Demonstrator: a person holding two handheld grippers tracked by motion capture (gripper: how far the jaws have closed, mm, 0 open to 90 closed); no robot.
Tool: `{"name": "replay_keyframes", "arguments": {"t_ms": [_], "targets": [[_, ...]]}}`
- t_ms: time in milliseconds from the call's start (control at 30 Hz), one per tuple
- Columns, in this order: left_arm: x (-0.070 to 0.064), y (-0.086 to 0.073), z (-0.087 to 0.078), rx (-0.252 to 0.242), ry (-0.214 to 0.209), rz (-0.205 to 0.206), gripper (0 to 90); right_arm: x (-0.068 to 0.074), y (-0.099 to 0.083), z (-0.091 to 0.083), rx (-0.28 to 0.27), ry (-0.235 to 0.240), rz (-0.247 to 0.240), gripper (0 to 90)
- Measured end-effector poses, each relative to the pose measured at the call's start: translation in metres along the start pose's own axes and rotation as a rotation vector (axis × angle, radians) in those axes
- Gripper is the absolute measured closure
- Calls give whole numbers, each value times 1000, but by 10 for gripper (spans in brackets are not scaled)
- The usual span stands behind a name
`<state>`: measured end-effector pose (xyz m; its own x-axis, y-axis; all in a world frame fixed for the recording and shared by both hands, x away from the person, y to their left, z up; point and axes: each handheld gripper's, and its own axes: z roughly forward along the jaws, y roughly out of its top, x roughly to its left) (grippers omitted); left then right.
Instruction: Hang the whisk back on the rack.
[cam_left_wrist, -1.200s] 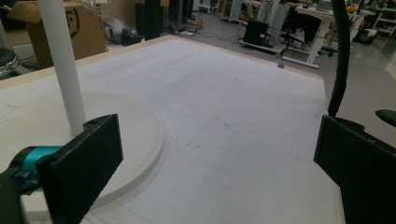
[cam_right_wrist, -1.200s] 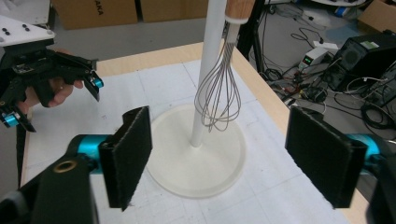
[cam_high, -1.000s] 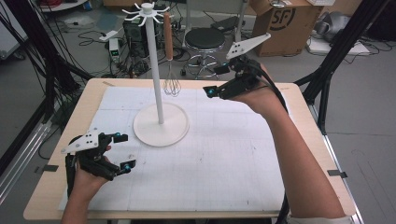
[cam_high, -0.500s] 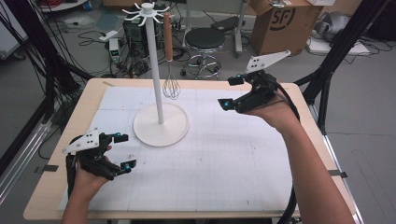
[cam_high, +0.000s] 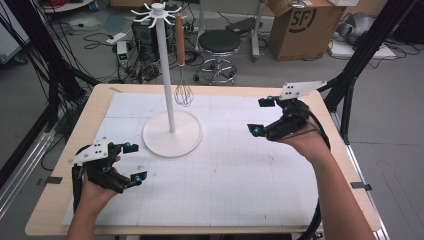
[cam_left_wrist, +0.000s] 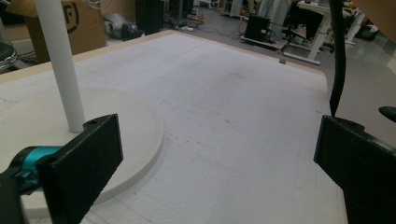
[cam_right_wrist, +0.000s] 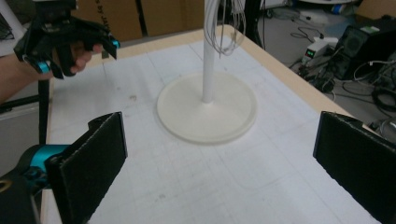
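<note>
My right gripper (cam_high: 264, 116) has pulled back from the whisk (cam_high: 182, 65), jaws wide apart like my left gripper's (cam_high: 131, 162), leaving it hung on the stand (cam_high: 170, 90) well ahead; it looks light, its wires springy, so I'd pinch the wooden handle.

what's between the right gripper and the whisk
Nothing: in the high view, bare white mat lies between the right gripper and the whisk hanging on the stand. The right gripper view shows the same open stretch.

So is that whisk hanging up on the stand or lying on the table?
Hanging. The whisk dangles from an arm at the top of the white stand, wire end down, clear of the table.
</note>
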<state>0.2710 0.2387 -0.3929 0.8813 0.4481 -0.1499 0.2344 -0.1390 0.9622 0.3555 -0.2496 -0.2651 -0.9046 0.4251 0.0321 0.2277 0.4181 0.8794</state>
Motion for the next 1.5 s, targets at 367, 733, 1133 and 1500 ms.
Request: {"name": "replay_keyframes", "arguments": {"t_ms": [367, 733, 1133, 1500], "targets": [[0, 0, 1, 5, 0, 0, 18, 3, -50, -9, -33, -68, 41, 5], [1, -1, 4, 16, -1, 3, 18, 2, -97, -20, -59, -103, 100, 5], [0, -3, 6, 22, -4, -1, 18, 8, -123, -19, -55, -102, 115, 5], [0, -4, 10, 42, -15, 0, 18, 8, -154, -12, -40, -101, 159, 5]]}}
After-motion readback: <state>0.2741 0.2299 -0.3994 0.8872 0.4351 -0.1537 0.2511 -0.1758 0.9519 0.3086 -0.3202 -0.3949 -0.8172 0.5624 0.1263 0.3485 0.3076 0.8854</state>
